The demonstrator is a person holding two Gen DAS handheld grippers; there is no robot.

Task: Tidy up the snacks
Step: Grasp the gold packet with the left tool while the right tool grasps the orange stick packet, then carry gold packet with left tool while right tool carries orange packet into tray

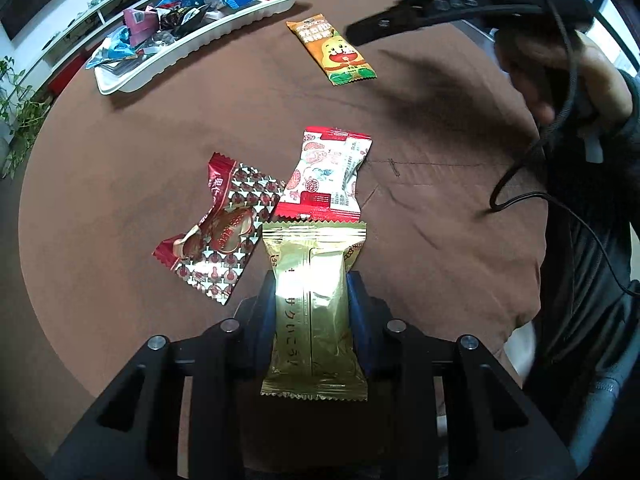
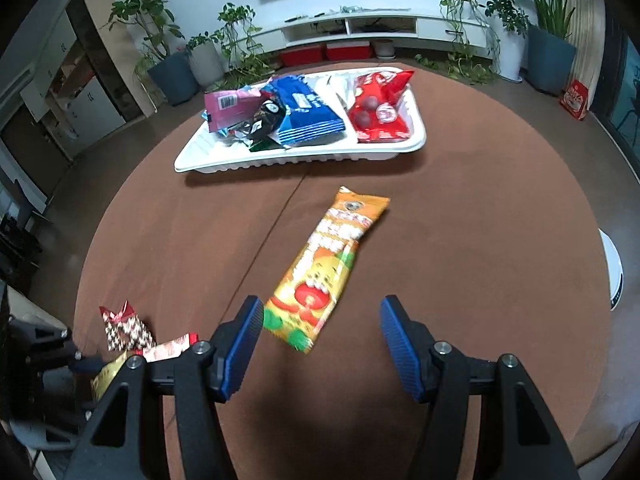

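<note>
- My left gripper [image 1: 312, 300] has its jaws closed on the glossy gold foil snack packet [image 1: 310, 308], pinching it across its narrow middle so both crimped ends stick out free; judging by that, the packet can be lifted without crumpling its seals.
- The gold packet sits low over the round brown cloth-covered surface [image 1: 120, 168], its far edge just beside the red-and-white printed sachet [image 1: 326, 174] and the red patterned twist-wrapped sweet [image 1: 218, 222], which lie touching each other and are not yet sorted.
- The white ribbed plastic tray [image 2: 300, 158] stands at the far side of the surface, already holding blue, red, pink and dark packets in its compartments; I take it as the destination for the loose ones.
- My right gripper [image 2: 322, 344] has its jaws standing wide with nothing pressed between the blue pads; the long orange fruit-print snack bar [image 2: 324, 268] lies flat on the surface, its near end reaching between them.
- I judge this as lining up for a grasp across the bar's near end.
- The left gripper points steeply down at the surface; the right one tilts down and forward, aimed along the bar towards the tray.
</note>
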